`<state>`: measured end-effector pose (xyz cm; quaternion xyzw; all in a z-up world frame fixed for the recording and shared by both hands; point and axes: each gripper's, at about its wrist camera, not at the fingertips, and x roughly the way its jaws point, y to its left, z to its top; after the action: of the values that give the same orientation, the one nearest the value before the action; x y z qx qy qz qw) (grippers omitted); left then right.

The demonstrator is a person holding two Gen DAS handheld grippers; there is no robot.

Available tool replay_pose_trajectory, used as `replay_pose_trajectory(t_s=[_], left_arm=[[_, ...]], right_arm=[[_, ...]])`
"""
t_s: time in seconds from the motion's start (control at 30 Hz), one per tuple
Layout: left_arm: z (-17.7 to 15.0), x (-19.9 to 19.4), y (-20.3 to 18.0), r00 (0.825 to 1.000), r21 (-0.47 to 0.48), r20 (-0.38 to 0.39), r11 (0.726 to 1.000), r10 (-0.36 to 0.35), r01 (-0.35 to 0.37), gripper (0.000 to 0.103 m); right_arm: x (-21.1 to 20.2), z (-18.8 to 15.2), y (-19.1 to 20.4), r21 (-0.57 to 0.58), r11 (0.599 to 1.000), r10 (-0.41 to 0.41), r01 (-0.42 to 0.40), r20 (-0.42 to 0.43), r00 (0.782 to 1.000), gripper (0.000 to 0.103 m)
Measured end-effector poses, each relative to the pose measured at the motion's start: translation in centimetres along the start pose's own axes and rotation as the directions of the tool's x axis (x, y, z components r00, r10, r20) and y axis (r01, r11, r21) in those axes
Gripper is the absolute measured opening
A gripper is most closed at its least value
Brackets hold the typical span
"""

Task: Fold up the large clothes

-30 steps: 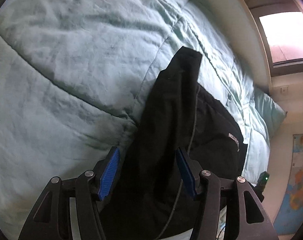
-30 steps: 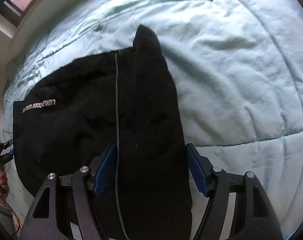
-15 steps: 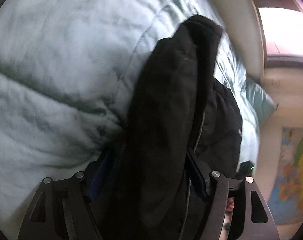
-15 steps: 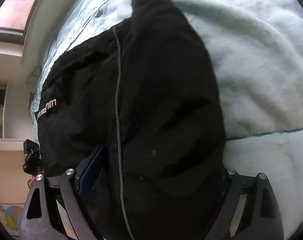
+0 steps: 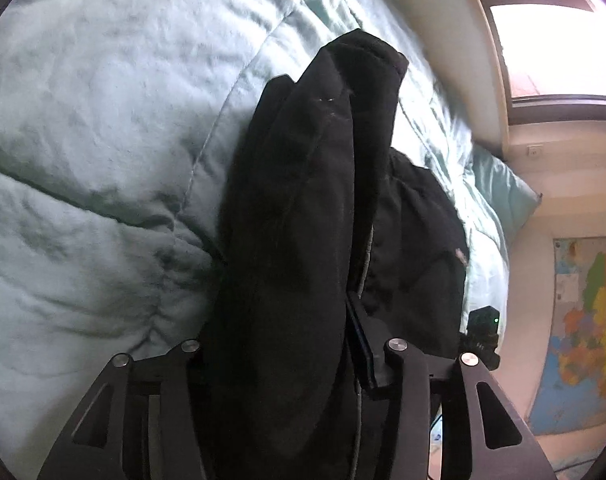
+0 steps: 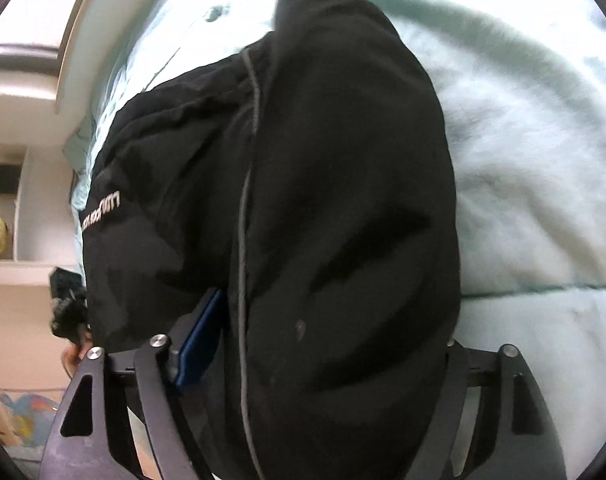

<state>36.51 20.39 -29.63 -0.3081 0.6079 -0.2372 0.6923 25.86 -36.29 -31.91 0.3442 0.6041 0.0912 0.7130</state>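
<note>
Around us lies a pale green quilted bedspread [image 5: 103, 152], soft and puffy with stitched seams; a window [image 5: 551, 52] sits at 1 o'clock and a coloured map [image 5: 583, 328] at 4 o'clock. The black garment [image 5: 295, 240], matte with a thin grey stripe, lies bunched on the bed. Our left claw [image 5: 279, 344] and right claw [image 6: 323, 344] are each clamped on its fabric.

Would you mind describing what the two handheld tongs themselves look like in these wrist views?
Both the left tongs and right tongs are matte black, with flat plate linkages that have triangular cut-outs and round silver pivot bolts. Each finger carries a flat blue pad, most of it hidden by fabric. No cables or printed markings show on either frame. In the right wrist view, the other tongs appear as a dark, blurred block.
</note>
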Motion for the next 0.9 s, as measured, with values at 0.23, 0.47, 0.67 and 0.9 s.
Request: replay_pose_trajectory(t_s=[0.23, 0.47, 0.67, 0.9], left_arm=[[-2.6, -3.1, -3.8, 0.994, 0.08, 0.106, 0.997, 0.008, -0.017, 0.03], [-7.5, -8.0, -9.7, 0.982, 0.147, 0.184, 0.989, -0.038, 0.011, 0.028], [-14.9, -14.2, -12.8, 0.973, 0.208, 0.217, 0.978, -0.074, 0.028, 0.028], [-23.3, -17.7, -11.2, 0.975, 0.187, 0.206, 0.982, -0.081, 0.042, 0.028]], right_arm=[[-2.2, -1.3, 2.6, -0.085, 0.995, -0.048, 0.054, 0.067, 0.997, 0.045], [-7.3, -6.1, 9.5, -0.274, 0.961, 0.006, 0.035, 0.148, 0.989, 0.038], [-12.6, -13.0, 13.8, -0.36, 0.932, 0.02, 0.049, 0.186, 0.982, 0.037], [-15.0, -21.8, 13.3, -0.331, 0.943, 0.0, 0.048, 0.143, 0.99, 0.037]])
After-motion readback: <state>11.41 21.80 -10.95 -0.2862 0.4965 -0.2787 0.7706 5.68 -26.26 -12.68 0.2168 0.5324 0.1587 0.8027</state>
